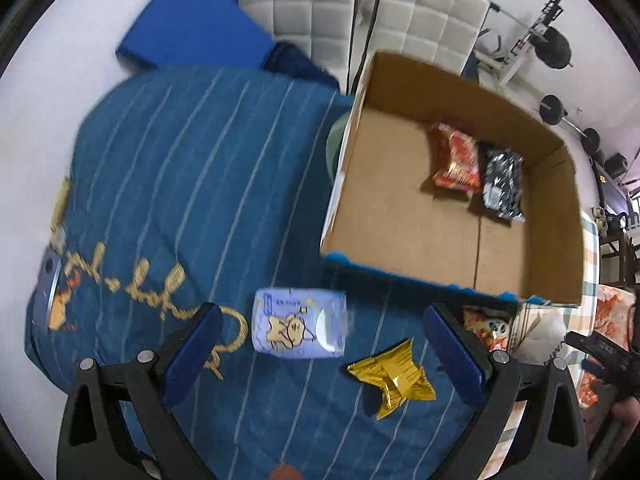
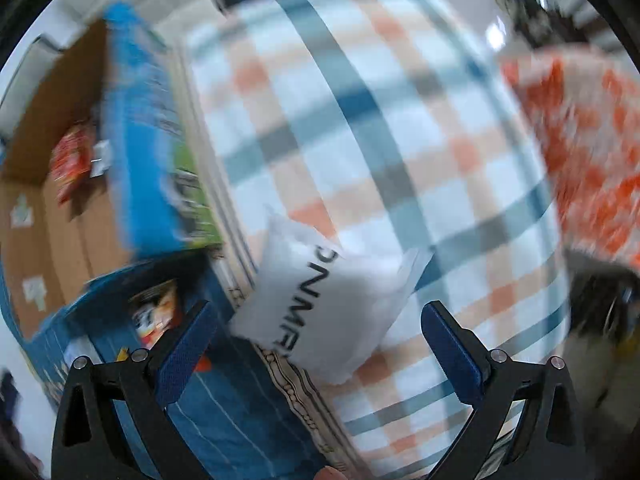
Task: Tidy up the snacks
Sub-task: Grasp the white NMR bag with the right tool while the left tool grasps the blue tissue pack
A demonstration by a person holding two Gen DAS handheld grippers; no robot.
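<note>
An open cardboard box stands on the blue striped cloth; a red snack pack and a silver-black pack lie inside it. My left gripper hangs open above a pale blue snack pack and a gold foil pack that lie on the cloth between its fingers. My right gripper is open too, with a white pouch with black letters lying between its fingers on the checked cloth. The same box shows at the left of the blurred right wrist view.
A cartoon-print snack pack lies by the box's near corner. A blue board and white padded chairs stand behind the table. An orange-patterned cloth lies at the right, and weights rest on the floor far right.
</note>
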